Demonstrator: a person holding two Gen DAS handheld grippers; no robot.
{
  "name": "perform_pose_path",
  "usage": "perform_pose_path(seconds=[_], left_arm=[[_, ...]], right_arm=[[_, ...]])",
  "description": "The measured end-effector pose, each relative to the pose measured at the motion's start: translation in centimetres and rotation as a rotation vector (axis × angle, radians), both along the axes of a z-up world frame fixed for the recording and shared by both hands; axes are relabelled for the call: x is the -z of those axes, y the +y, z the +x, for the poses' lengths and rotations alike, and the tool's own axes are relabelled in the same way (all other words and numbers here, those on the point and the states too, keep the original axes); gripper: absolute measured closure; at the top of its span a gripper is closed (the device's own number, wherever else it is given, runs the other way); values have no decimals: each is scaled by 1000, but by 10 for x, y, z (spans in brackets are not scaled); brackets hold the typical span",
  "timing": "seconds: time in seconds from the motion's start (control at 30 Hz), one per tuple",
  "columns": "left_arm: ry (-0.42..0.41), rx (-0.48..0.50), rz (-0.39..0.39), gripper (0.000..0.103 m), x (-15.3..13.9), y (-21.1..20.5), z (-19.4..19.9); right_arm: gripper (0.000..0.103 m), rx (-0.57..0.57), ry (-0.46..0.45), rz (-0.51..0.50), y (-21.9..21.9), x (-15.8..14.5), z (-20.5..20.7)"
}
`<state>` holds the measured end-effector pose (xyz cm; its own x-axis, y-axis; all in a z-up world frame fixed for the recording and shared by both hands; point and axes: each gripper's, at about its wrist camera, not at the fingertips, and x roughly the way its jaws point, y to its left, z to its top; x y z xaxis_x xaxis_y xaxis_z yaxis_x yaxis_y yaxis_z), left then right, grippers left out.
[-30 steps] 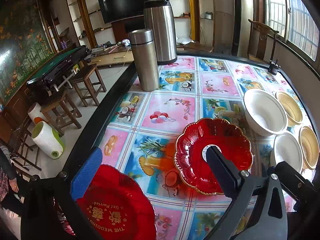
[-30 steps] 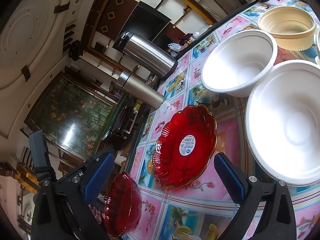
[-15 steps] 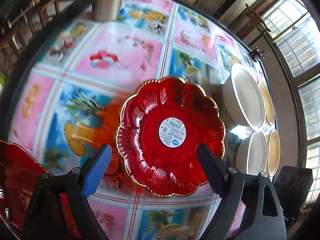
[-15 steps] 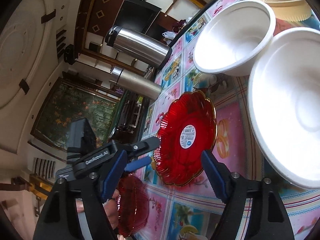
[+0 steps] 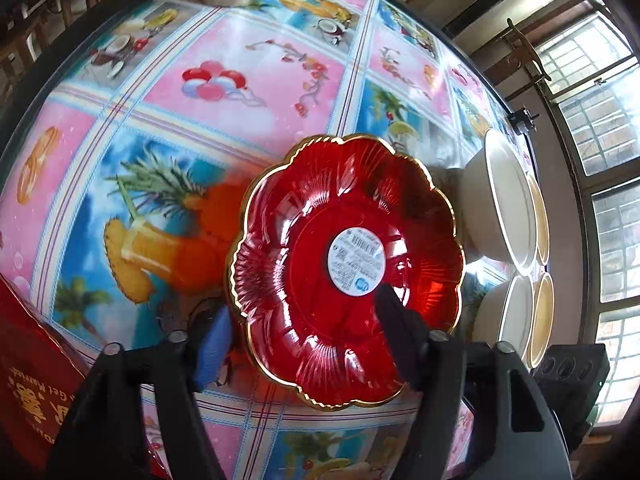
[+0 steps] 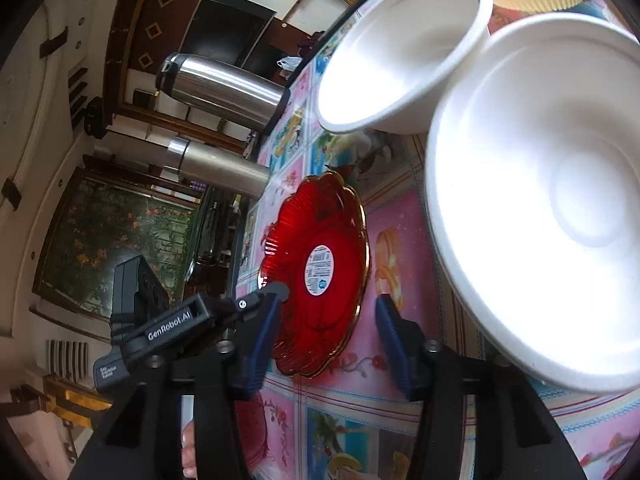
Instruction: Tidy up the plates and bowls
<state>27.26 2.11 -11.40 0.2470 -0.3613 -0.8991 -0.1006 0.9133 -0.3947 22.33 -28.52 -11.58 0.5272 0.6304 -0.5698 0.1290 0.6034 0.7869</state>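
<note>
I see a scalloped, ribbed red plate (image 5: 344,268) with a gold rim and round white label lying empty on the glossy fruit-print counter (image 5: 248,80). My left gripper (image 5: 304,340) straddles its 7 o'clock rim, part open, one finger inside, one outside. Two smooth white bowls (image 6: 552,200) sit empty at 3 o'clock. My right gripper (image 6: 328,340) hovers wide, holding nothing.

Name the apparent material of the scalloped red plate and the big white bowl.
Red plate: likely glossy translucent plastic, possibly glass; ribbed, with sharp glints and a gold-painted rim. White bowl: probably matte moulded pulp or foam, with a soft, dull sheen and a thin rolled lip.
</note>
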Motion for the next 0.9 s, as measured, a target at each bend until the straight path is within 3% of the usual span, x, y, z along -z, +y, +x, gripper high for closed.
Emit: perform_pose_path(seconds=[0.13,0.2,0.27,0.33,0.6,0.9], left_arm=[[-17,-21,25,58,0,6,-3],[-24,-33,39,68,0,10,-7],[-25,-37,45,84,2,12,-8],[-25,-37,35,92,4,12,-11],[-86,-93,64,92,1,7,-22],[-161,-173,28,96,-8,11,-56]], right_arm=[[70,8,7,-43,3,4,2],[85,5,12,-56,5,7,4],[92,19,27,-69,2,11,4],[94,25,46,-52,0,17,5],[94,21,44,-59,1,15,1],[94,13,27,-61,2,13,-4]])
